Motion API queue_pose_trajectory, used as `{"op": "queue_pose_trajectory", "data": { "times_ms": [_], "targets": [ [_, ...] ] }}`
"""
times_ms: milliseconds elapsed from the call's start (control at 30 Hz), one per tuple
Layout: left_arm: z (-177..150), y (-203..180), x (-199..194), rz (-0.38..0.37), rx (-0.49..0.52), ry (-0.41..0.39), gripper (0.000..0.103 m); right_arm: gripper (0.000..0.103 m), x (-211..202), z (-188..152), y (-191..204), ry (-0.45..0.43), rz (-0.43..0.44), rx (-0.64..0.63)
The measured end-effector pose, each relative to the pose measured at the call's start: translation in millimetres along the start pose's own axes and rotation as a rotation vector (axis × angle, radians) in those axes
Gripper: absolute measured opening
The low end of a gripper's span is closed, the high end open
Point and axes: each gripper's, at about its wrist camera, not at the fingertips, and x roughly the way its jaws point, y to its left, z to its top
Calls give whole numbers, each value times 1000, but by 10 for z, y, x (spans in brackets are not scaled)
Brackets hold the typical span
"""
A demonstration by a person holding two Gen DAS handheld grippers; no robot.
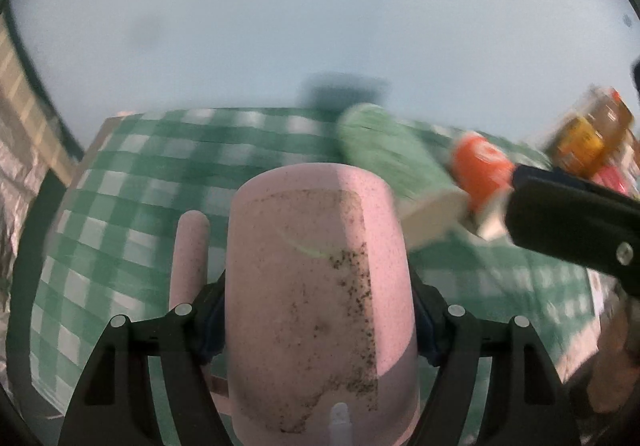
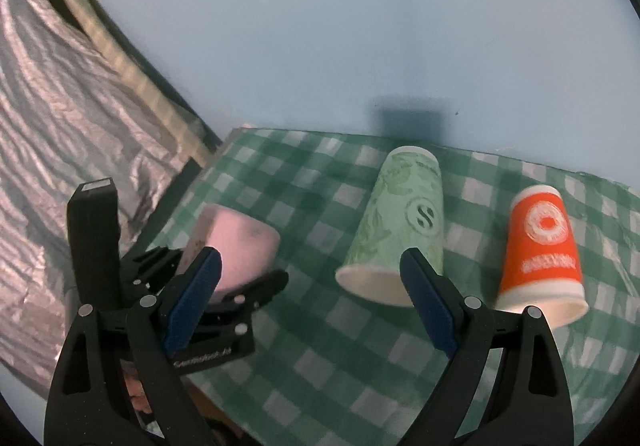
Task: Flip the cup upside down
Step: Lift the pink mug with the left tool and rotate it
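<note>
At the left, the left gripper [image 2: 224, 278] held the pink mug [image 1: 320, 286] between its jaws, which were closed on the mug's body. In the left wrist view the mug filled the middle, its handle [image 1: 190, 258] at the left side, and it was lifted above the green checked cloth [image 2: 340, 358] on the bench, tilted so that its flat base pointed away from the camera. I judged that the flip was in the middle of its turn: the mug was no longer upright but it was not yet set down on its rim. The next move probably called for finishing the rotation and lowering the mug flat, mouth down, on the cloth before opening the jaws. I could not see inside the mug. Further right stood the green paper cup [image 2: 400, 230] and then the orange paper cup [image 2: 542, 250], both already upside down with the rims on the cloth, so nothing in them was visible. The right gripper [image 2: 312, 298] hovered near the green cup with its jaws wide and holding nothing.
</note>
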Motion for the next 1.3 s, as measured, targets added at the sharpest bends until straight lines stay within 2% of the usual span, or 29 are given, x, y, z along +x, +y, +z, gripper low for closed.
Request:
{"op": "queue_pose_trajectory", "data": {
  "times_ms": [200, 433, 767, 933, 1100, 1300],
  "targets": [
    [-259, -527, -82, -81, 105, 21, 75, 91, -337, -349, -191, -19, 14, 30],
    [-368, -948, 116, -115, 164, 65, 75, 91, -535, -725, -531, -30, -24, 99],
    [-497, -1135, 495, -121, 187, 150, 75, 91, -585, -1080, -939, -29, -99, 198],
    [-507, -1210, 640, -106, 192, 188, 75, 91, -561, -1136, -1029, -20, -107, 222],
    [-473, -1221, 645, -85, 185, 184, 74, 91, -517, -1127, -1073, -11, -104, 237],
    [-427, -1154, 558, -75, 170, 191, 85, 91, -548, -1144, -1075, -12, -100, 247]
  ]
}}
